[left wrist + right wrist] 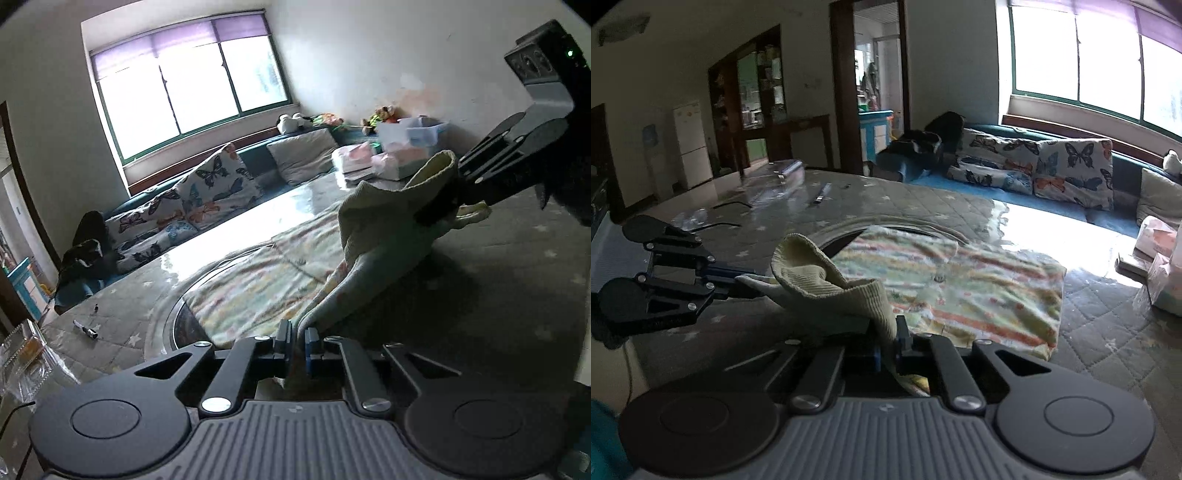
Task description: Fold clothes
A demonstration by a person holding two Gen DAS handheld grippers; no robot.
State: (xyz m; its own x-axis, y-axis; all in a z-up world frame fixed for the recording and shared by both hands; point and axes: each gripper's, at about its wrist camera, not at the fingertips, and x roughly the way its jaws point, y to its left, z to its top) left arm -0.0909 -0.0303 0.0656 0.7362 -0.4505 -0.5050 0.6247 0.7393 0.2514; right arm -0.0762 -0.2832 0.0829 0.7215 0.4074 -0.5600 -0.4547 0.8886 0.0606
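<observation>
Pinching 1 pale garment (827, 291) — both tongs (297, 338) (888, 338) clamped tight.

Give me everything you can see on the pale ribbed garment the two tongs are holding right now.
The pale ribbed garment is a small yellowish-cream knit piece, soft and limp, with a ribbed cuff-like edge curling open. It hangs lifted off the quilted table, stretched between both tongs: the right tongs pinch one end, the left tongs the other. It sags in the middle, beside the striped folded cloth lying flat behind it.
</observation>
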